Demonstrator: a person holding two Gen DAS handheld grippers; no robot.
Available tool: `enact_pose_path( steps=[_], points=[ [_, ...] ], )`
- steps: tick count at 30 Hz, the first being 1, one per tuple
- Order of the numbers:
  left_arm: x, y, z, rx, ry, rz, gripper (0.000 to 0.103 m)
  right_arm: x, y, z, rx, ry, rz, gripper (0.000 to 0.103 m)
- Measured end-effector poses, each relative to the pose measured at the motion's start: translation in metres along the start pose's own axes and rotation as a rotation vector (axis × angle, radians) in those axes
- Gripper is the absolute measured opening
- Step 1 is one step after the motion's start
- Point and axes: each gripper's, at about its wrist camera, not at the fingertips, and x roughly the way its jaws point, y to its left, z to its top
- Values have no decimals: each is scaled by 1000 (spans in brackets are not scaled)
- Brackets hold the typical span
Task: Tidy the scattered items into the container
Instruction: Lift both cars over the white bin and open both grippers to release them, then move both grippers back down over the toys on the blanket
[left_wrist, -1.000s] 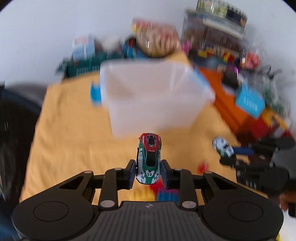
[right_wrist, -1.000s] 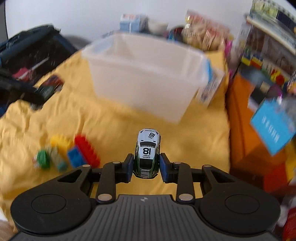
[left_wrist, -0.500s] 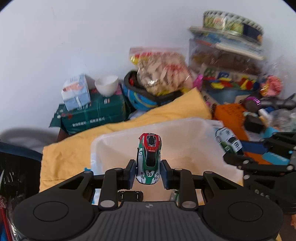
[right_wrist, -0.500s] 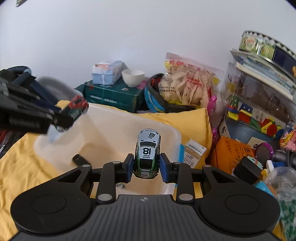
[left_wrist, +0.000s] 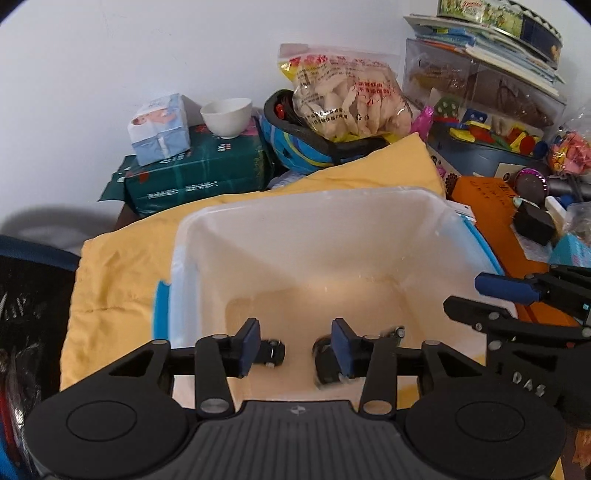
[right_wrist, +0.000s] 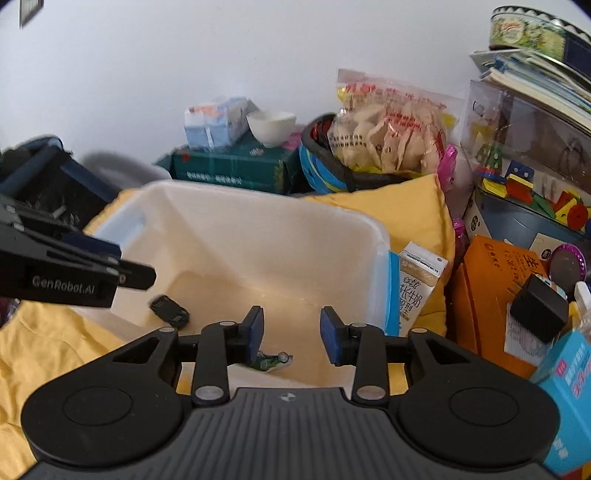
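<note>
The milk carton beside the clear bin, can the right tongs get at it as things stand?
Probably yes. The right tongs hang over the bin, jaws opening with nothing between them, and the milk carton stands upright just outside the bin's right wall with its top and front face clear. The wall crowds one side.

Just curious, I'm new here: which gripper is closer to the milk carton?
Right. Right gripper hangs over the bin edge by the milk carton; left gripper over the far side. Both jaws opening, empty.
</note>
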Motion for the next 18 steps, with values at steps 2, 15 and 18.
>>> enact_pose_path(
  steps=[2,15,18],
  points=[
    [-12,-1,-8,14,-8,25,51,-15,3,-6,-5,-15,-1,46],
    [-61,12,-132,35,108,37,60,-79,30,-102,-9,148,54,50],
    [-65,12,-163,47,162,2,60,-87,39,-132,-7,226,47,50]
  ],
)
